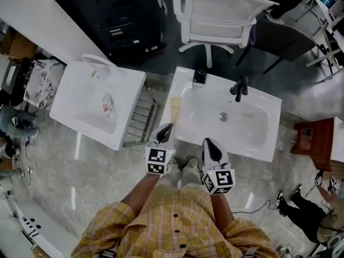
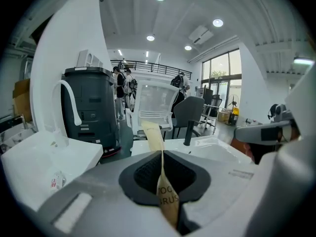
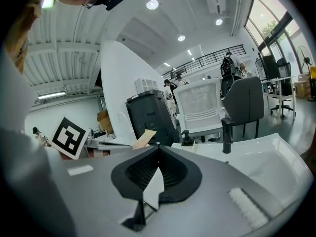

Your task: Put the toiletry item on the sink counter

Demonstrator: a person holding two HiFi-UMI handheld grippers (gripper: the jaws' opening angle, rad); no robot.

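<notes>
A flat tan paper toothbrush packet sticks forward from my left gripper, which is shut on its lower end. The packet's far end lies over the left rim of the white sink counter. In the left gripper view the packet stands pinched between the dark pads of my left gripper. My right gripper hovers at the counter's front edge, shut, nothing held. From the right gripper view, the right gripper shows its jaws together, and the packet shows to the left.
A black faucet and a soap dispenser stand at the back of the sink. A second white basin at the left holds a small bottle. A metal rack sits between the basins. A white chair stands behind.
</notes>
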